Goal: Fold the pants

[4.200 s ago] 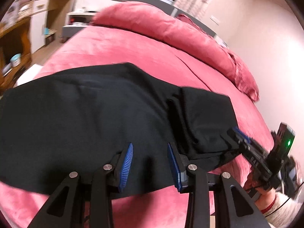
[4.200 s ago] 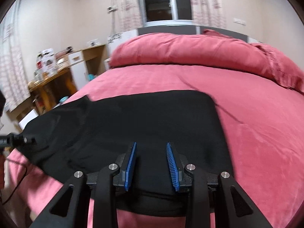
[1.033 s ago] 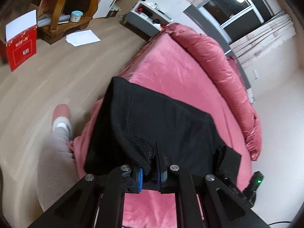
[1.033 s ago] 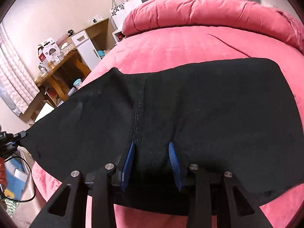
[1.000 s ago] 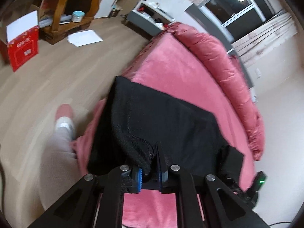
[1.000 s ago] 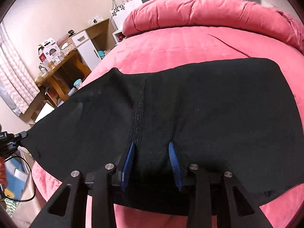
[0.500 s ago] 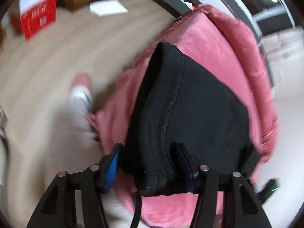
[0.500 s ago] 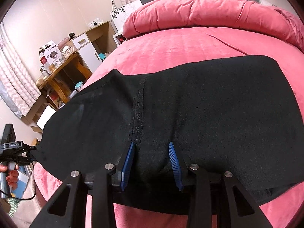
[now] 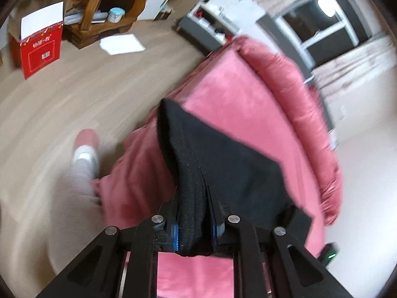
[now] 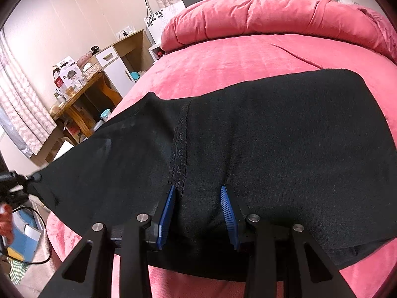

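Now the left gripper [image 9: 192, 228], spread around the cloth half a second ago, is clenched on a thick bunched edge of the black pants [image 9: 223, 164], which rise toward 12 o'clock over the pink bed [image 9: 248, 104]. The right gripper [image 10: 198, 213], as before, has its jaws apart and rests on the pants [image 10: 285, 136] spread flat, unmoved.

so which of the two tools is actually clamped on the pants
The left tool: its jaws are shut on a bunched fold of the black pants. The right tool has its jaws apart, with the cloth lying loose between them.
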`<control>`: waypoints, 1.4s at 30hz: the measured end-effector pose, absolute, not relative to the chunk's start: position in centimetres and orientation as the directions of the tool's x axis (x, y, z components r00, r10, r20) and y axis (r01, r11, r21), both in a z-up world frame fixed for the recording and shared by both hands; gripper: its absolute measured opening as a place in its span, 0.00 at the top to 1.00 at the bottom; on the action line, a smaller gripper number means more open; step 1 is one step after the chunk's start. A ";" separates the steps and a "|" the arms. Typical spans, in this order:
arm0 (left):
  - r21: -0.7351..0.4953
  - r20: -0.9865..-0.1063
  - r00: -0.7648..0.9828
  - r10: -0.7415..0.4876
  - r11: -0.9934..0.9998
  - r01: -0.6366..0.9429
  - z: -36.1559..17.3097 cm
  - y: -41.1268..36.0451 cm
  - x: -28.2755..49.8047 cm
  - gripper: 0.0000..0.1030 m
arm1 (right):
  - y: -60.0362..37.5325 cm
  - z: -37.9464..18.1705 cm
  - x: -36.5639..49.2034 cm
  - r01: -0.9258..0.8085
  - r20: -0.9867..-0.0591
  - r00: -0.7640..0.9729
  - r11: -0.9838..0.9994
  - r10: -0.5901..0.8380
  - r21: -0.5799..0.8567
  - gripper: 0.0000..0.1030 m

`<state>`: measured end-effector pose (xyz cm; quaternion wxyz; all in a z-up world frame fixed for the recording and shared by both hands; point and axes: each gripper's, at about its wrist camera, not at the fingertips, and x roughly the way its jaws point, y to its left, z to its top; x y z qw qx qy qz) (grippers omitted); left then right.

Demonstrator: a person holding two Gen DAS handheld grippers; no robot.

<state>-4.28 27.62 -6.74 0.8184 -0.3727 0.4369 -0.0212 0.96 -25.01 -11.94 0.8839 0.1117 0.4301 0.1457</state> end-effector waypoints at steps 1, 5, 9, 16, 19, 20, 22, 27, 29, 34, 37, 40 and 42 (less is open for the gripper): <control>-0.643 -0.680 0.638 -0.363 0.714 -0.279 -6.1 27.5 -4.3 0.84 | -25.1 -11.9 1.0 -0.161 -0.727 0.587 0.932 0.356 0.326 0.62; -0.662 -0.599 0.711 -0.368 0.727 -0.181 -2.4 25.0 -4.3 0.84 | -25.3 -12.0 1.0 -0.158 -0.723 0.584 0.925 0.369 0.345 0.62; -0.612 -0.549 0.748 -0.374 0.789 -0.055 1.6 21.0 -3.7 0.84 | -25.7 -11.9 1.0 -0.154 -0.715 0.576 0.912 0.395 0.379 0.62; -0.511 -0.455 0.742 -0.493 0.827 0.236 8.1 11.6 -2.6 0.84 | -28.0 -10.5 0.0 -0.113 -0.657 0.621 0.879 0.427 0.464 0.59; -0.504 -0.435 0.694 -0.573 0.794 0.340 9.3 7.2 -1.7 0.85 | -29.5 -9.7 -0.5 -0.098 -0.639 0.642 0.872 0.423 0.479 0.58; -0.486 -0.436 0.674 -0.596 0.787 0.380 9.5 5.4 -1.4 0.85 | -30.1 -9.4 -0.6 -0.094 -0.634 0.646 0.869 0.425 0.486 0.58; -0.460 -0.443 0.644 -0.624 0.774 0.435 9.8 2.5 -1.5 0.85 | -31.5 -9.1 -0.9 -0.084 -0.629 0.652 0.865 0.423 0.494 0.58; -0.441 -0.470 0.535 -0.702 0.712 0.546 8.2 -4.9 -1.2 0.85 | -35.6 -8.1 -1.8 -0.059 -0.622 0.674 0.868 0.398 0.492 0.57; -0.428 -0.500 0.490 -0.714 0.695 0.577 6.8 -8.0 -1.1 0.86 | -37.6 -8.2 -2.2 -0.031 -0.610 0.680 0.847 0.407 0.531 0.57; -0.415 -0.587 0.382 -0.714 0.670 0.615 1.9 -14.1 -0.9 0.86 | -42.7 -8.5 -3.8 0.091 -0.582 0.730 0.792 0.359 0.603 0.55; -0.379 -0.654 0.334 -0.679 0.676 0.632 -1.6 -18.0 -1.1 0.86 | -44.6 -8.3 -5.0 0.128 -0.566 0.757 0.774 0.328 0.620 0.54; -0.321 -0.727 0.297 -0.619 0.690 0.649 -4.7 -20.4 -1.3 0.80 | -45.1 -8.1 -5.6 0.130 -0.556 0.767 0.770 0.322 0.625 0.53; -0.344 -0.768 0.225 -0.600 0.683 0.644 -6.2 -21.3 -1.5 0.76 | -44.7 -8.1 -5.9 0.112 -0.546 0.766 0.766 0.339 0.633 0.53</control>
